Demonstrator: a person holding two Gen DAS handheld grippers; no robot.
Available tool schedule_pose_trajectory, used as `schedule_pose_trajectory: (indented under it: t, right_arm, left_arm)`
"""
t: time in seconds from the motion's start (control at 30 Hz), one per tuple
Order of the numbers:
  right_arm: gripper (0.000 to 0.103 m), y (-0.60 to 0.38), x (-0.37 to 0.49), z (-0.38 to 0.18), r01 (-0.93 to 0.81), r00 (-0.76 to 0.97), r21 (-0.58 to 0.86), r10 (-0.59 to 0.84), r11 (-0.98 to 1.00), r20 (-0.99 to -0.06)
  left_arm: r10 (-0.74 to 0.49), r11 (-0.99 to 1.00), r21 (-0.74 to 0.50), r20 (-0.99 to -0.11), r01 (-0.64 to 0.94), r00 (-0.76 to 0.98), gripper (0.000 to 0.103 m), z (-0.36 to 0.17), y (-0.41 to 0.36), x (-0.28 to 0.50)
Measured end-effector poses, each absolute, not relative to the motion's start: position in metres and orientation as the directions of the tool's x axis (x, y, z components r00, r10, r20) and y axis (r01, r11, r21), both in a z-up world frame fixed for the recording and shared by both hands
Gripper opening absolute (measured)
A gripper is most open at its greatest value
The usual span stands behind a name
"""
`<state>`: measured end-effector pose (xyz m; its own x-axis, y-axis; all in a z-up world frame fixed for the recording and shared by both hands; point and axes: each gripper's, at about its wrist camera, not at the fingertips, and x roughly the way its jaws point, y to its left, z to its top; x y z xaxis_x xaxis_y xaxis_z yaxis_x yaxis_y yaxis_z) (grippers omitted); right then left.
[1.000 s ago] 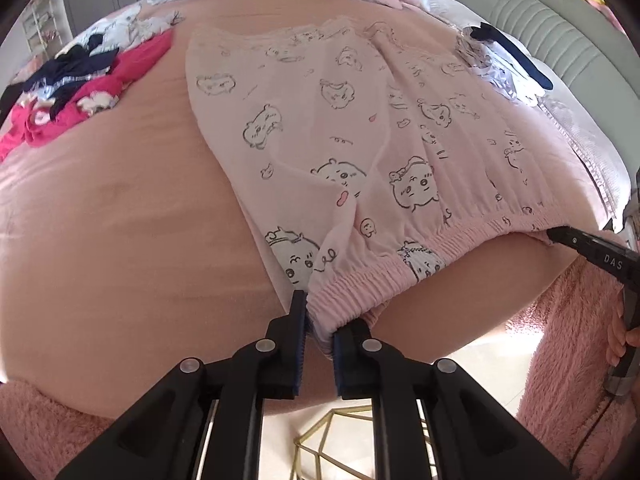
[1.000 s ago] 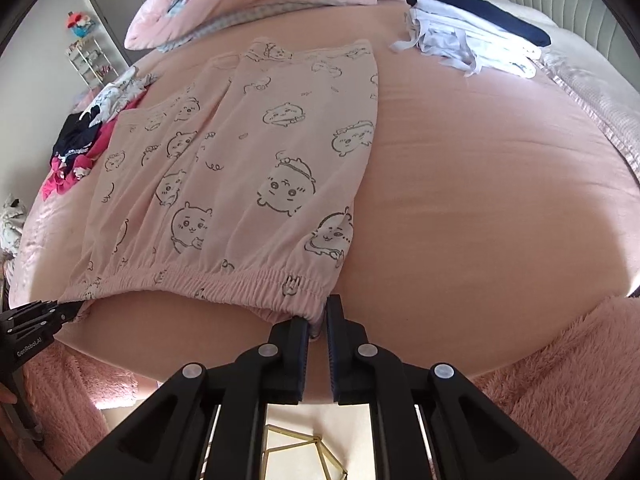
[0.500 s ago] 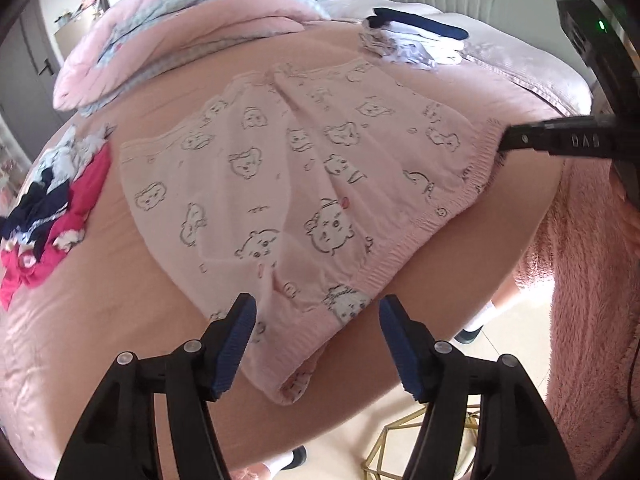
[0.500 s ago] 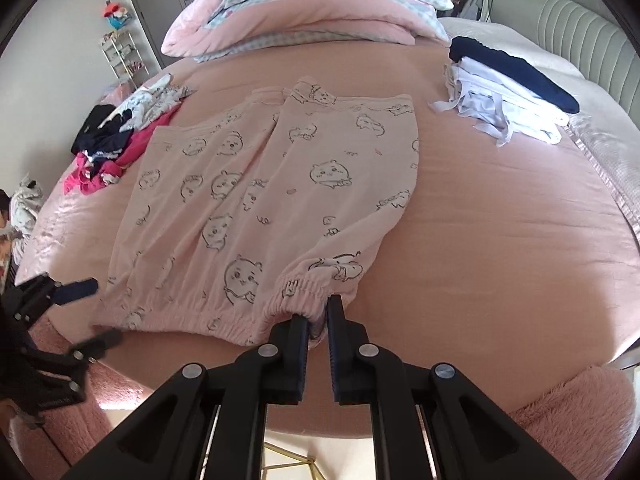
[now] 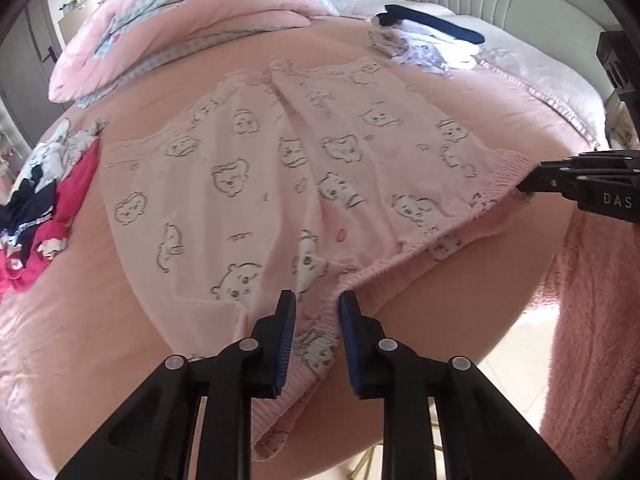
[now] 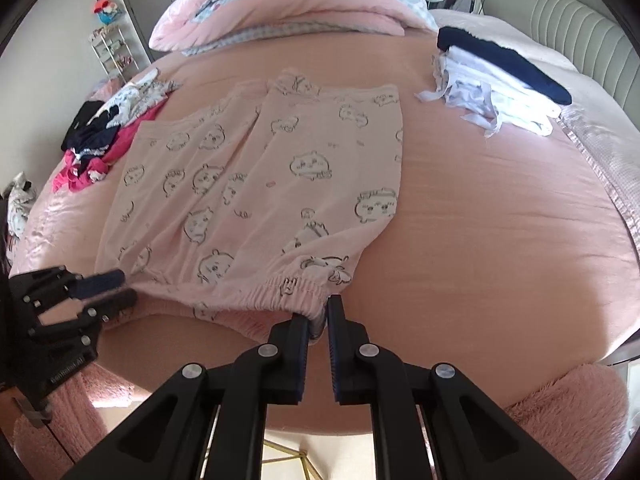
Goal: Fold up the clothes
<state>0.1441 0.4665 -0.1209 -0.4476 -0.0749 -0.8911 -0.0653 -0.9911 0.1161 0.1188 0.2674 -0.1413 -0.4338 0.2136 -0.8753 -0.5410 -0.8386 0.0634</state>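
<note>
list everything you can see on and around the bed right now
pyjama shorts: one, pale pink with bear faces, flat mid-bed, waistband at the near edge
bed: one, pink sheet
quilt: one, pink and blue check, folded at the far end
folded clothes: one stack, white with navy on top, far right
loose clothes: one heap, magenta, navy and white, far left
fluffy blanket: one, pink, hanging off the near edge
headboard: one, grey-green, padded, right
wire stand: one, gold, on the floor below
left gripper: black, blue pads, jaws closing round the waistband's left corner
right gripper: black, jaws opening, waistband's right corner between them
</note>
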Motion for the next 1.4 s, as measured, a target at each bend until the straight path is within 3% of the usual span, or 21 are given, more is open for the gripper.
schedule_pose_trajectory:
  t: [0.1, 0.13, 0.17, 0.2, 0.3, 0.47, 0.63, 0.67, 0.7, 0.77, 0.83, 0.9, 0.97, 1.03, 1.27, 1.4]
  right_arm:
    - [0.023, 0.459, 0.143, -0.144, -0.050, -0.390, 0.066, -0.042, -0.997, -0.920]
    - [0.023, 0.456, 0.143, -0.151, -0.048, -0.382, 0.049, -0.027, -0.998, -0.924]
    - [0.023, 0.455, 0.145, -0.153, -0.056, -0.393, 0.041, -0.016, -0.998, -0.920]
    - [0.023, 0.455, 0.147, -0.152, -0.068, -0.411, 0.044, -0.012, -0.997, -0.911]
    - [0.022, 0.461, 0.152, -0.144, -0.108, -0.470, 0.057, 0.000, -0.993, -0.882]
    - [0.023, 0.458, 0.152, -0.142, -0.088, -0.470, 0.040, 0.006, -0.995, -0.883]
    - [0.024, 0.439, 0.156, -0.141, -0.050, -0.483, -0.016, 0.038, -0.999, -0.875]
    - [0.026, 0.441, 0.158, -0.136, -0.066, -0.509, -0.001, 0.035, -0.998, -0.860]
    - [0.037, 0.444, 0.159, -0.132, -0.083, -0.530, 0.002, 0.042, -0.997, -0.847]
    - [0.041, 0.448, 0.156, -0.133, -0.095, -0.528, -0.011, 0.060, -0.995, -0.847]
    - [0.039, 0.455, 0.151, -0.143, -0.095, -0.491, 0.013, 0.035, -0.995, -0.870]
    - [0.022, 0.465, 0.151, -0.154, -0.116, -0.459, 0.099, -0.035, -0.988, -0.888]
    - [0.021, 0.465, 0.154, -0.152, -0.116, -0.468, 0.115, -0.048, -0.987, -0.883]
    - [0.011, 0.464, 0.156, -0.146, -0.105, -0.482, 0.115, -0.051, -0.988, -0.875]
    - [0.010, 0.477, 0.172, -0.089, -0.156, -0.616, 0.128, -0.005, -0.979, -0.788]
    - [0.010, 0.481, 0.178, -0.100, -0.195, -0.547, 0.087, 0.035, -0.977, -0.837]
  left_arm:
    - [0.179, -0.875, 0.065, -0.877, -0.479, -0.446, 0.020, -0.149, 0.250, 0.118]
    - [0.170, -0.895, 0.059, -0.872, -0.443, -0.459, 0.019, -0.150, 0.241, 0.120]
    - [0.160, -0.914, 0.051, -0.866, -0.402, -0.474, 0.008, -0.150, 0.231, 0.121]
    - [0.148, -0.933, 0.042, -0.859, -0.356, -0.490, 0.006, -0.150, 0.221, 0.121]
    - [0.150, -0.967, -0.014, -0.836, -0.253, -0.527, 0.005, -0.144, 0.192, 0.126]
    - [0.164, -0.977, -0.044, -0.781, -0.209, -0.602, 0.004, -0.122, 0.178, 0.136]
    - [0.101, -0.992, -0.040, -0.815, -0.119, -0.570, 0.004, -0.136, 0.167, 0.126]
    - [0.106, -0.992, -0.047, -0.830, -0.121, -0.547, 0.004, -0.142, 0.166, 0.126]
    - [0.118, -0.989, -0.053, -0.843, -0.138, -0.525, 0.004, -0.148, 0.168, 0.127]
    - [0.142, -0.983, -0.066, -0.867, -0.172, -0.478, 0.004, -0.159, 0.172, 0.128]
    - [0.149, -0.979, -0.065, -0.871, -0.191, -0.468, 0.004, -0.160, 0.176, 0.130]
    - [0.166, -0.977, -0.083, -0.874, -0.197, -0.457, 0.005, -0.158, 0.175, 0.130]
    - [0.164, -0.978, -0.083, -0.871, -0.190, -0.463, 0.006, -0.157, 0.173, 0.132]
    - [0.156, -0.980, -0.073, -0.863, -0.187, -0.481, 0.008, -0.155, 0.172, 0.135]
    - [0.173, -0.941, 0.024, -0.823, -0.337, -0.541, 0.008, -0.123, 0.198, 0.141]
    - [0.164, -0.919, 0.033, -0.875, -0.393, -0.456, 0.008, -0.146, 0.208, 0.147]
